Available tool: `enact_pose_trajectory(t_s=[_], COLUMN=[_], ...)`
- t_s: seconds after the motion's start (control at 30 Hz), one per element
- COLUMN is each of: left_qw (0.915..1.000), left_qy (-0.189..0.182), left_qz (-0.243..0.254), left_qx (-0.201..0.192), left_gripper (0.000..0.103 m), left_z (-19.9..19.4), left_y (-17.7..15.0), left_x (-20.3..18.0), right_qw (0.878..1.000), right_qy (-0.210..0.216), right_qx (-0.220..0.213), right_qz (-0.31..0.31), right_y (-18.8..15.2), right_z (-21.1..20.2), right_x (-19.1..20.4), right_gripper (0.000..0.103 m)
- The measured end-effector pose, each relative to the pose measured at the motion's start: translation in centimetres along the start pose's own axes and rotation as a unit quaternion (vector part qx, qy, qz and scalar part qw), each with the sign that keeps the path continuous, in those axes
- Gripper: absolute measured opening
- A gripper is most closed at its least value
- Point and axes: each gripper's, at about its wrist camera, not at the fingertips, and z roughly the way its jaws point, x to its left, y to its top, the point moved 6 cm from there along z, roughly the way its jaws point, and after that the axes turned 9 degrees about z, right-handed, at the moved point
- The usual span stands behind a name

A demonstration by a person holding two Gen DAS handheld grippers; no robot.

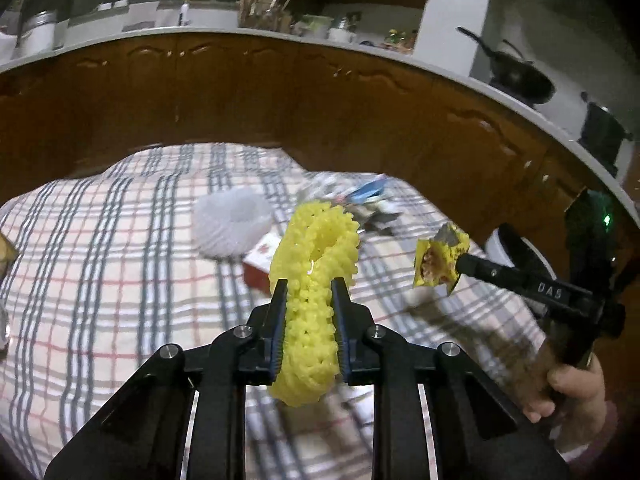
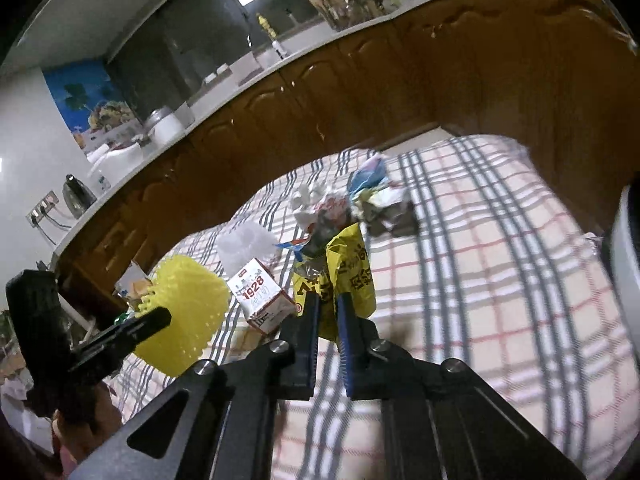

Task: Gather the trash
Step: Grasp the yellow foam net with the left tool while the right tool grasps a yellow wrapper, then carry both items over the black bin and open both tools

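My left gripper (image 1: 309, 294) is shut on a yellow foam fruit net (image 1: 316, 264), which hangs squeezed between its pads above the checked tablecloth (image 1: 100, 264). The same yellow net (image 2: 188, 312) shows at the left of the right wrist view, held by the left gripper (image 2: 160, 316). My right gripper (image 2: 327, 300) is shut on a yellow snack wrapper (image 2: 352, 272); in the left wrist view the wrapper (image 1: 440, 258) sticks out of the right gripper (image 1: 464, 264). A white foam net (image 1: 234, 224), a red and white carton (image 2: 260, 296) and a heap of crumpled wrappers (image 2: 352, 200) lie on the cloth.
Brown wooden cabinets (image 1: 280, 92) under a white counter (image 1: 400, 62) curve behind the table. A black wok (image 1: 516, 72) and pot (image 1: 604, 132) stand on the counter at right. A white round container (image 2: 628, 256) is at the right edge. A person's hand (image 1: 572, 388) holds the right gripper.
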Motion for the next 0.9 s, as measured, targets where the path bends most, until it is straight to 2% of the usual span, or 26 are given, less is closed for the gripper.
enact_pose_trajectory(t_s=[0.57,0.9], left_qw=[0.9942,0.9877], left_qy=[-0.100,-0.140], left_qz=[0.039,0.067], left_qx=[0.010,0.020], left_gripper=[0.019,0.019], left_z=[2.1,3.8], left_y=[1.9,2.5], left_x=[-11.3,-17.1], right_qw=[0.996,0.988], right_qy=[-0.050,-0.086], right_qx=[-0.064,-0.110], right_qz=[0.038,0.069], right_y=[0.3,1.2], right_z=[-9.0,-13.9], right_x=[-6.6,-11.0], right_gripper=[0.008,0.007])
